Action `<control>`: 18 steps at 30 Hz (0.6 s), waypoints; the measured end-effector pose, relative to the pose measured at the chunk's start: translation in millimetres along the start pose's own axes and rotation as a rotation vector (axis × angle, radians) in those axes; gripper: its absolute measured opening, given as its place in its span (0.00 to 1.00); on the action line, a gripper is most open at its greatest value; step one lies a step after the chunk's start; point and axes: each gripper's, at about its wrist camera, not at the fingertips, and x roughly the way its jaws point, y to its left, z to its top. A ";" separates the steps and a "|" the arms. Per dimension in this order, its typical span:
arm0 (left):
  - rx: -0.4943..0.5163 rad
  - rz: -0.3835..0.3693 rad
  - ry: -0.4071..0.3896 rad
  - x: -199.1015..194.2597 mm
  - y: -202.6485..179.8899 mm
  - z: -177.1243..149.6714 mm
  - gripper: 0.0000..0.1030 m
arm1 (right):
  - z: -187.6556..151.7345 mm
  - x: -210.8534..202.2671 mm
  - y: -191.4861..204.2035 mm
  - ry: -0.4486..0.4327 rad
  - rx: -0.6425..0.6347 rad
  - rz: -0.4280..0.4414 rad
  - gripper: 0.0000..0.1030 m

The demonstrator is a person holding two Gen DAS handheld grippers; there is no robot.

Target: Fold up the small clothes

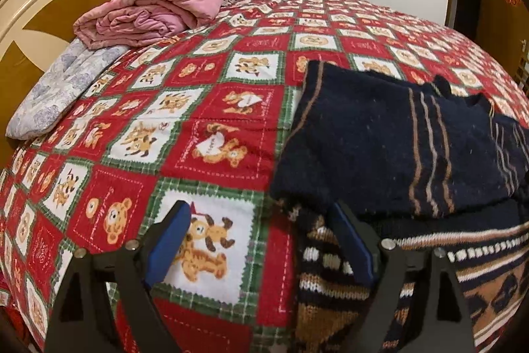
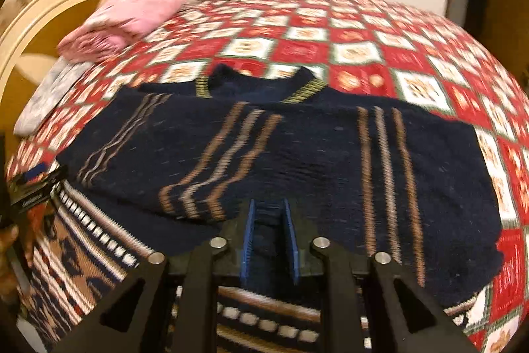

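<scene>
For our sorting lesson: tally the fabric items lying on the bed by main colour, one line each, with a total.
Dark navy: 1, the striped sweater
Pink: 1, the folded blanket
Grey-white: 1, the floral pillow
Red checked: 1, the teddy-bear bedspread beneath them all
Total: 4

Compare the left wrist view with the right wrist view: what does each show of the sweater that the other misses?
Only the left wrist view shows the left gripper open, one finger over the bear-print bedspread, the other at the sweater's edge; the grey patterned pillow is sharp here.

Only the right wrist view shows the navy sweater whole, its collar at the far side, and the right gripper over its near fold, jaws a little apart with nothing pinched.

Both show the sweater's folded-over plain side, its patterned band, the pink folded blanket and the headboard.
</scene>
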 end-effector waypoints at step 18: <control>0.049 0.006 0.030 -24.5 -13.5 -28.2 0.89 | -63.9 -30.5 -18.1 0.069 0.018 -0.057 0.32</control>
